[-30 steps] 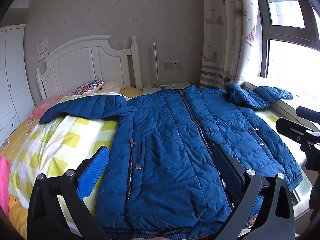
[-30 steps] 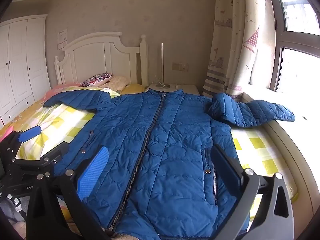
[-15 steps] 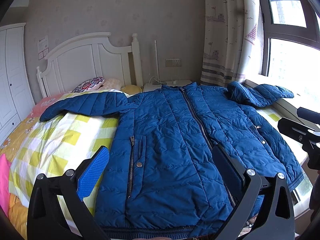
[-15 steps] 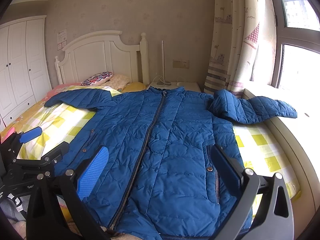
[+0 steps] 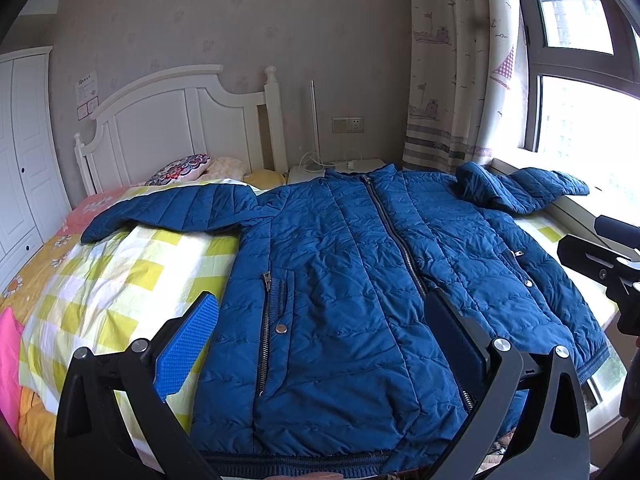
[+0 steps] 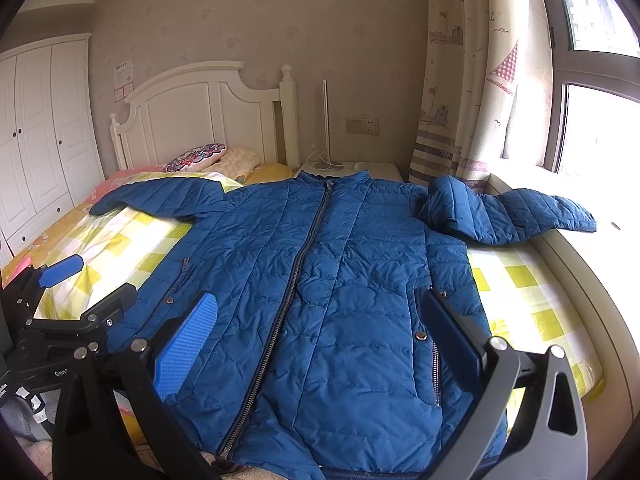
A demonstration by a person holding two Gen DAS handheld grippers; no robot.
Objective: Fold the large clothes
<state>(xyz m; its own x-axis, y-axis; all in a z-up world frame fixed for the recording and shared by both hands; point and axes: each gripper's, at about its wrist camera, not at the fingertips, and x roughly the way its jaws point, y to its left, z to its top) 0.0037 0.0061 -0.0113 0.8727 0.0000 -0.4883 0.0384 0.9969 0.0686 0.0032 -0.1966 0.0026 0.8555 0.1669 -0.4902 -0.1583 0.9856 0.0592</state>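
L wrist view —
jacket (image 5: 352, 280): blue quilted puffer, zipped, front up, spread flat across the bed (image 5: 120, 264); collar toward headboard, hem at near edge.
L sleeve (image 5: 172, 212): stretched out flat over the checked cover, cuff well apart from body.
R sleeve (image 5: 520, 188): bunched nr shoulder, cuff end lying up on the window ledge.
L gripper (image 5: 320, 328): released, jaws wide, nothing btwn them; hovers above lower front panel, not touching fabric.
R gripper, seen from here (image 5: 600, 264): only part shows at frame edge; state can't tell from this view.

R wrist view —
jacket (image 6: 332, 280): same lay; zip runs straight down the middle, pocket zips + snaps either side.
R gripper (image 6: 320, 328): also released, jaws apart, empty, above hem area.
L gripper, seen from here (image 6: 76, 300): low at left, over the bed edge.

Handling (judgement) —
feel: prob light, soft, puffy; shell looks slick, so a shallow pinch may slide off.
spring-back: padding likely pushes folds open; press after each fold.
where to grip: cuff or sleeve seam first, then hem corners; pinch deep, thru both layers.
avoid: zip teeth + snaps, hard and poor to clamp.
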